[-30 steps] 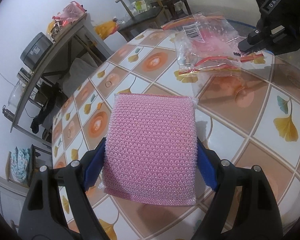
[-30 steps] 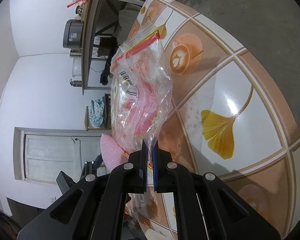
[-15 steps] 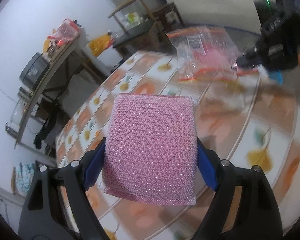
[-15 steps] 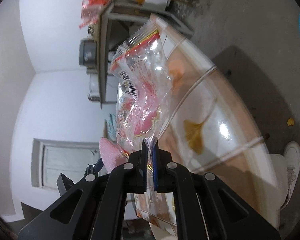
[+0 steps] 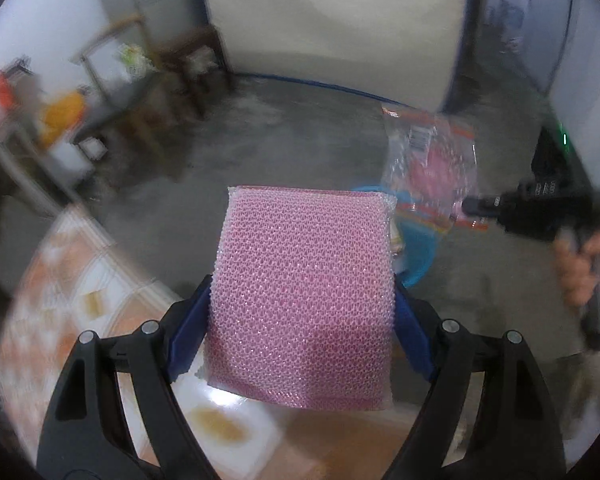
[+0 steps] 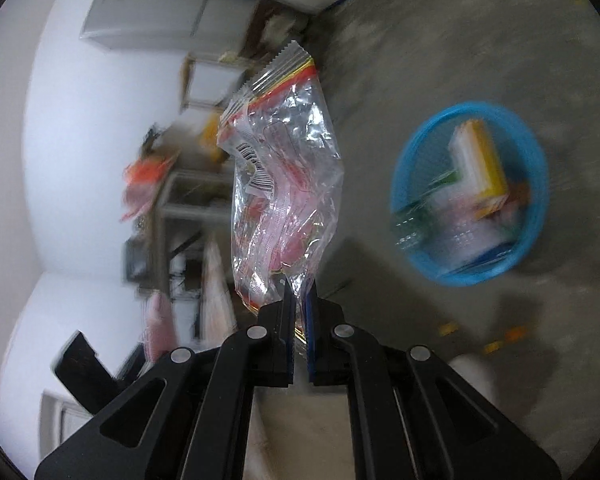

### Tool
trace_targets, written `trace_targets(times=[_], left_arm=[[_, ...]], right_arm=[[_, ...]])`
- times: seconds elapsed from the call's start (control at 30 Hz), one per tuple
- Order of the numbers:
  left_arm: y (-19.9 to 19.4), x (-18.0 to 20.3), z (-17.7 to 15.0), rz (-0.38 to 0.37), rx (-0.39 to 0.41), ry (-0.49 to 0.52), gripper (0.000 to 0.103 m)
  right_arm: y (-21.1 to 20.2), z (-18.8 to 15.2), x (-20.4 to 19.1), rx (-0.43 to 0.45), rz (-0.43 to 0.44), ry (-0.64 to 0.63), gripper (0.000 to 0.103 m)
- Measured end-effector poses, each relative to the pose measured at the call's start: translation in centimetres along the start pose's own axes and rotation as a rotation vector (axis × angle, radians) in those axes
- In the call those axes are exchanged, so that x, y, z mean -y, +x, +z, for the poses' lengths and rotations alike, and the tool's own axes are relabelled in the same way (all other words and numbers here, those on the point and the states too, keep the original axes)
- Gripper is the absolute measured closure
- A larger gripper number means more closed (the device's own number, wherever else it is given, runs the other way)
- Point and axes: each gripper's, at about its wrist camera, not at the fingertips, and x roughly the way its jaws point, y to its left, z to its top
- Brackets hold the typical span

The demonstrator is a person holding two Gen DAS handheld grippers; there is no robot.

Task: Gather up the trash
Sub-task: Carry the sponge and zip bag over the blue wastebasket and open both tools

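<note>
Left claw (image 5: 302, 312) is clamped on a pink mesh scrub pad (image 5: 304, 300), one blue finger (image 5: 190, 338) on each side edge, and the pad sticks straight out ahead of the camera. Under it you can see the tiled bench (image 5: 80, 300) with its orange and white squares, pretty blurred, and grey concrete floor (image 5: 284, 140) beyond.

Right claw (image 6: 299, 300) has its jaws pinched nearly together on the bottom corner of a crinkly clear plastic bag (image 6: 284, 196), the kind with a red zip strip and a barcode label. The bag hangs in the air, touching nothing else.

Off to the side on the floor sits a blue basket (image 6: 538, 184) with some packaging already in it, blurry, looks like boxes and wrappers. From the left wrist view the basket peeks out behind the pad's far corner.
</note>
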Motion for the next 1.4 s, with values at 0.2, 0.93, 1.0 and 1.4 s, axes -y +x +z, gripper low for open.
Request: trace_targets(times=[0.2, 0.93, 1.0, 1.4], left_arm=[[10.3, 3.0, 5.8, -0.144, -0.159, -0.037, 0.025], [23.1, 3.9, 8.9, -0.198, -0.295, -0.2, 0.014], [20.5, 3.4, 8.7, -0.205, -0.269, -0.183, 0.014], [3.1, -4.0, 1.0, -0.179, -0.054, -0.309, 0.014]], right_arm=[[-0.6, 1.0, 8.3, 0.048, -0.181, 0.087, 0.098], [11.6, 4.5, 11.5, -0.085, -0.813, -0.281, 0.098], [12.5, 4.5, 10.5, -0.096, -0.87, -0.336, 0.098], [11.3, 3.8, 9.2, -0.08, -0.808, -0.366, 0.062]])
